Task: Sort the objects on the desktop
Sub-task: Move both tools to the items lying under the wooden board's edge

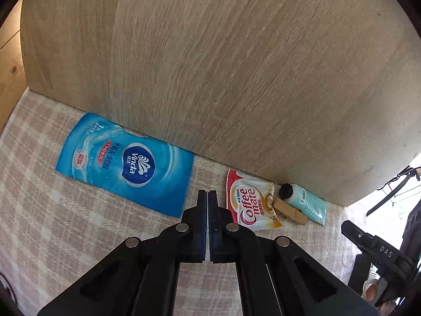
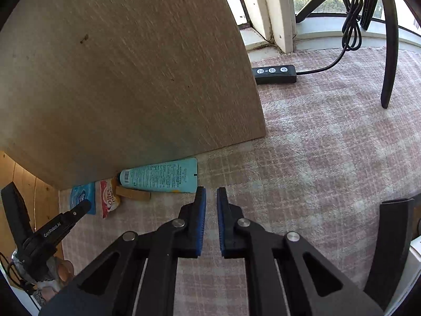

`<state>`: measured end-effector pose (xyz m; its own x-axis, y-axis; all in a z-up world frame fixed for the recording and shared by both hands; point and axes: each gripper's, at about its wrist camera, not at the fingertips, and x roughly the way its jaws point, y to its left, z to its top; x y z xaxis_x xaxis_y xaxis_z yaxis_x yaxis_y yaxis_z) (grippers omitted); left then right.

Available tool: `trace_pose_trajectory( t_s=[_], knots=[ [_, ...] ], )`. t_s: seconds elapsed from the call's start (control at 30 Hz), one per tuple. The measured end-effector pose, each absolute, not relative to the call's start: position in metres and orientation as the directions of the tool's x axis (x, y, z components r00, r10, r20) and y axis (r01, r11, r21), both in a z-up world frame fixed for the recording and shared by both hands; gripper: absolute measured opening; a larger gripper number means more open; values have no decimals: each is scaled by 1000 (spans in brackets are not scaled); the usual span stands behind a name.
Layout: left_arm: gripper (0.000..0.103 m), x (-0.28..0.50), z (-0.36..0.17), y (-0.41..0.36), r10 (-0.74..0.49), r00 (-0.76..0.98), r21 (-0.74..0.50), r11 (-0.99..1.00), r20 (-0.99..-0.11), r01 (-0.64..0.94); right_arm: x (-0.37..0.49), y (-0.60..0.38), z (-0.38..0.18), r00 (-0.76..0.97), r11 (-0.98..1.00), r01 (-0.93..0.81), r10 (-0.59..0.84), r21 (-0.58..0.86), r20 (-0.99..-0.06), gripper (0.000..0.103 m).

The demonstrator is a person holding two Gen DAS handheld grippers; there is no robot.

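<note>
Both empty: left gripper (image 1: 207, 192) jaws pressed together, right gripper (image 2: 211, 189) jaws nearly together with a narrow gap, so spread before dropping onto anything. Lined along the board's foot on the checked cloth (image 1: 52, 210): 1 Vinda wipe pack (image 1: 126, 166), 1 Coffee-mate sachet (image 1: 250, 202), 1 teal tube (image 2: 160, 176), probably 1 wooden clip (image 1: 290, 210). Take the tube first, nearest the right pads.

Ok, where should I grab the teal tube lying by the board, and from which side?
Take the teal tube by its flat crimped tail, the end nearest the right tongs, coming from above on the open cloth side. It lies flat with its long edge along the upright board, and the clothespin crowds the cap end, so probably only the tail is free.
</note>
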<state>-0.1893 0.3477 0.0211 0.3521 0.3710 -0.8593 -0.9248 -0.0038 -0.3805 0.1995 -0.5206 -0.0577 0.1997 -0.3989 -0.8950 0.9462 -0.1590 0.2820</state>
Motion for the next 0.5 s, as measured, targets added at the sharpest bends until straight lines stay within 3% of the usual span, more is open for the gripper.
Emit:
trace_pose_trajectory(
  t_s=[0.5],
  knots=[
    [0,-157,3,349,398,424,-458,11,-813,-889,242,-544,-76,210,-91,958,-424,272,-881,8]
  ],
)
